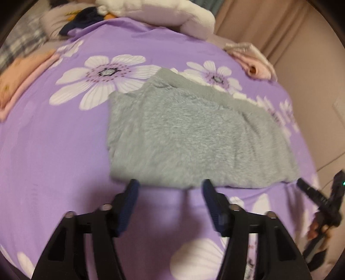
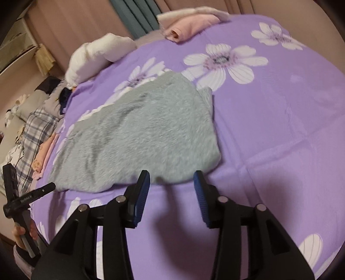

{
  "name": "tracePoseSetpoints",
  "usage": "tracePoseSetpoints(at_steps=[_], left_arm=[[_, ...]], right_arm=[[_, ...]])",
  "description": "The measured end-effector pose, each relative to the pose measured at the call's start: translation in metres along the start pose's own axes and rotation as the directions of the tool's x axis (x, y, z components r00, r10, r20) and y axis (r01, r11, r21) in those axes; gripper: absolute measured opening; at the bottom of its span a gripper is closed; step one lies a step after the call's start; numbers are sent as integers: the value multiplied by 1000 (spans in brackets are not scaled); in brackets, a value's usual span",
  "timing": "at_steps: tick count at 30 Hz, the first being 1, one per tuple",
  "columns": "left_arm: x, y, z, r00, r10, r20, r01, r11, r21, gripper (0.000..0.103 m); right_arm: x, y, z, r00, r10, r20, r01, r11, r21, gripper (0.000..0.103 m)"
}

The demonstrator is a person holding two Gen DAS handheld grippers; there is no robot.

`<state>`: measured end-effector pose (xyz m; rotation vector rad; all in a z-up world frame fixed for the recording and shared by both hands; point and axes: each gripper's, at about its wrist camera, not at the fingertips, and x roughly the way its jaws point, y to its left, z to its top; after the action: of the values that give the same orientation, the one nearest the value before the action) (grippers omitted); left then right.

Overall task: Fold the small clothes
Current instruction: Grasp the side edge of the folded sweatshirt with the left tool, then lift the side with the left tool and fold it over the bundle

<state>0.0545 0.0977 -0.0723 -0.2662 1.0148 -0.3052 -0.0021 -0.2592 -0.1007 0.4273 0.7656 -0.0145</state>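
The grey fleece garment [image 1: 194, 137] lies folded flat on the purple flowered bedspread [image 1: 54, 150], roughly in the middle of the bed, with a ribbed band along its far edge. The left gripper [image 1: 170, 189] hovers at the garment's near edge with its blue-padded fingers [image 1: 129, 202] spread wide and nothing between them; the right gripper [image 2: 171, 181] sits at the near edge as well, its fingers [image 2: 141, 193] likewise parted and empty, the tips just short of the fleece. From the left wrist you see a folded peach and pink pile [image 1: 23, 79] at the bed's left edge, a plaid cloth [image 1: 19, 45] behind it, and the other gripper off to the right. The right wrist view shows things the left does not: a teal curtain strip [image 2: 133, 15] between beige drapes, shelving [image 2: 15, 45] at the far left, and the left gripper's handle [image 2: 21, 206] held in a hand, with small white lettering on its arm, too blurred to read surely. Both views catch the rolled pink garment [image 2: 189, 27] at the bed's far corner and the white pillow [image 2: 97, 56].
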Motion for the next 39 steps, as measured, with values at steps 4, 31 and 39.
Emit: tracePoseSetpoints(at_steps=[4, 31, 39], left_arm=[[-18, 26, -8, 997, -71, 32, 74, 989, -132, 78], [53, 84, 33, 879, -453, 149, 456, 707, -541, 78], [74, 90, 64, 856, -504, 114, 485, 707, -515, 78]], right_arm=[[-15, 8, -2, 998, 53, 41, -53, 999, -2, 54], [9, 58, -16, 987, 156, -28, -157, 986, -50, 55], [26, 70, -17, 990, 129, -65, -134, 988, -81, 55]])
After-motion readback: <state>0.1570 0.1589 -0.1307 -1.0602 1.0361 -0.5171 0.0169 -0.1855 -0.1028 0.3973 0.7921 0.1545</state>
